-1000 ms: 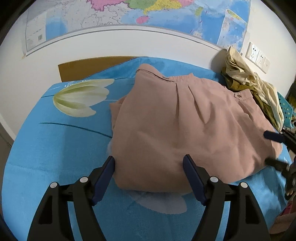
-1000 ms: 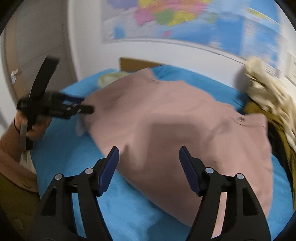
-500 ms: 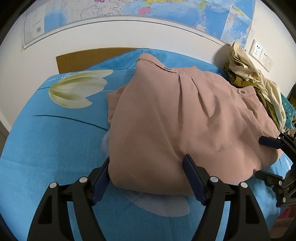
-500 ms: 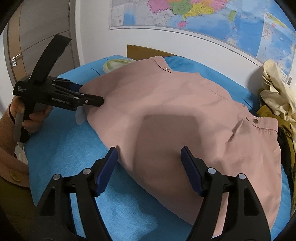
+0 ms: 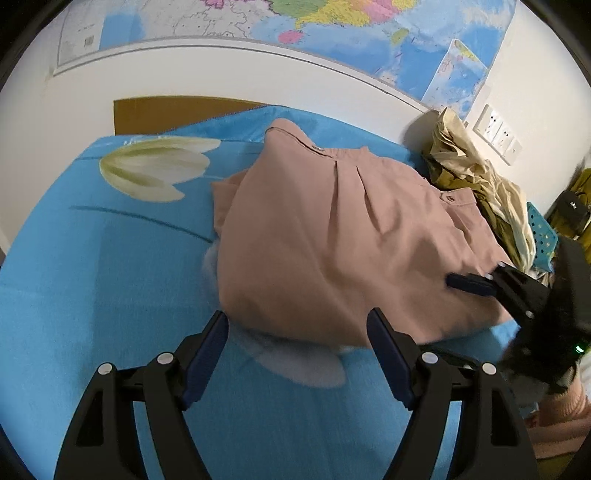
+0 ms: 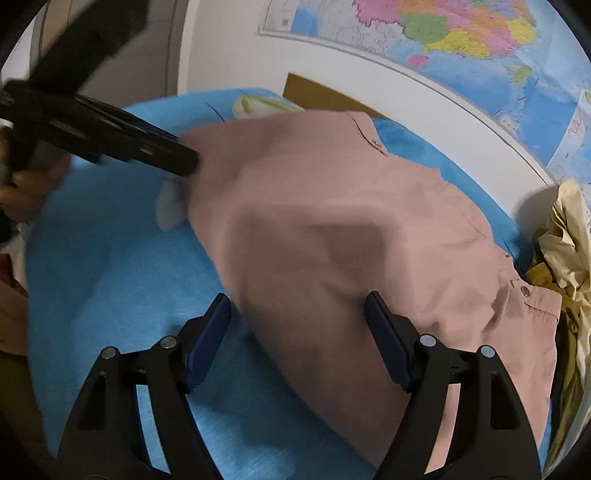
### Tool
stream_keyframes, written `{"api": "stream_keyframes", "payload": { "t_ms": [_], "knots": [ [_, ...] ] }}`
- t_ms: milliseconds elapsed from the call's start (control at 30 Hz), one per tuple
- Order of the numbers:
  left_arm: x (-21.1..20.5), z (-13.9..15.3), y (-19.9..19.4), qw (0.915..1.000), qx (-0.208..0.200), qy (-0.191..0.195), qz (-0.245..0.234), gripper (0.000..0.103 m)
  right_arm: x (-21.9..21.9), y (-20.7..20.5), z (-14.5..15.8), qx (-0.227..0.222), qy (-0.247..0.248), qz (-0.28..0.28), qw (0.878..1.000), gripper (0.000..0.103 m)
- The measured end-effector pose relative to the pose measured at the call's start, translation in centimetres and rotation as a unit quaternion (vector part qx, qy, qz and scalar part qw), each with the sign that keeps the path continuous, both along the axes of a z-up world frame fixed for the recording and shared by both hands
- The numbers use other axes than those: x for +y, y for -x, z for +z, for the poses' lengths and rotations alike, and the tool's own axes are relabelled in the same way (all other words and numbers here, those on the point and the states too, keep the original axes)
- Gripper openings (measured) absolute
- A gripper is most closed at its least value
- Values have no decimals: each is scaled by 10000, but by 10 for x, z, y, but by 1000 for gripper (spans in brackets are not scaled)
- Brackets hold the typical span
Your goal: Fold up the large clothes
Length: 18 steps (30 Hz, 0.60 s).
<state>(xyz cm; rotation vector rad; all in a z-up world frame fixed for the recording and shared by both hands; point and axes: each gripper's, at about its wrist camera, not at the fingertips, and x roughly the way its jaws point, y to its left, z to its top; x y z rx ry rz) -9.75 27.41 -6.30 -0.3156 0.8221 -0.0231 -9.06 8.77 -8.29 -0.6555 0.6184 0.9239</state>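
The pink garment (image 5: 332, 240) lies folded on the blue bed (image 5: 92, 295). The left gripper (image 5: 299, 354) has drawn back to its near edge, released and empty. The right gripper (image 6: 297, 332), lower now, is opening over the hem, gripping nothing; another fold probably follows.

1. A blue bed sheet (image 5: 92, 295) covers the bed, printed with a pale tulip (image 5: 155, 168) near its far left part.
2. A brown headboard (image 5: 166, 110) shows behind the bed, against the white wall (image 5: 221, 74).
3. A coloured map (image 5: 332, 26) hangs on the wall above the bed.
4. A heap of cream and olive clothes (image 5: 476, 184) lies at the far right corner of the bed.
5. White wall sockets (image 5: 500, 134) sit just right of the heap.
6. A turquoise basket (image 5: 541, 230) with holes stands beside the heap.
7. A door (image 6: 147, 62) shows at the left in the right wrist view.
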Motion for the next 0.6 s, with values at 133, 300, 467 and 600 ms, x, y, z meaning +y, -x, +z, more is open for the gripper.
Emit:
{"api": "stream_keyframes", "payload": {
  "t_ms": [133,300,467,600],
  "knots": [
    [-6,-4,8,9999,54,37,-113,75,5,-6,0,-32,-75,-115,9999,65],
    [-16,-12,9,9991,101,227,-349,75,1,-12,14,251,-420,-61,9988,26],
    [-26,-17,-1,9972,9,511,-548,77,-3,-18,28,408,-652,-109,9970,19],
    [-24,-19,-18,9908,-68,1197,-632,77,-9,-20,36,537,-891,-182,9944,16]
  ]
}}
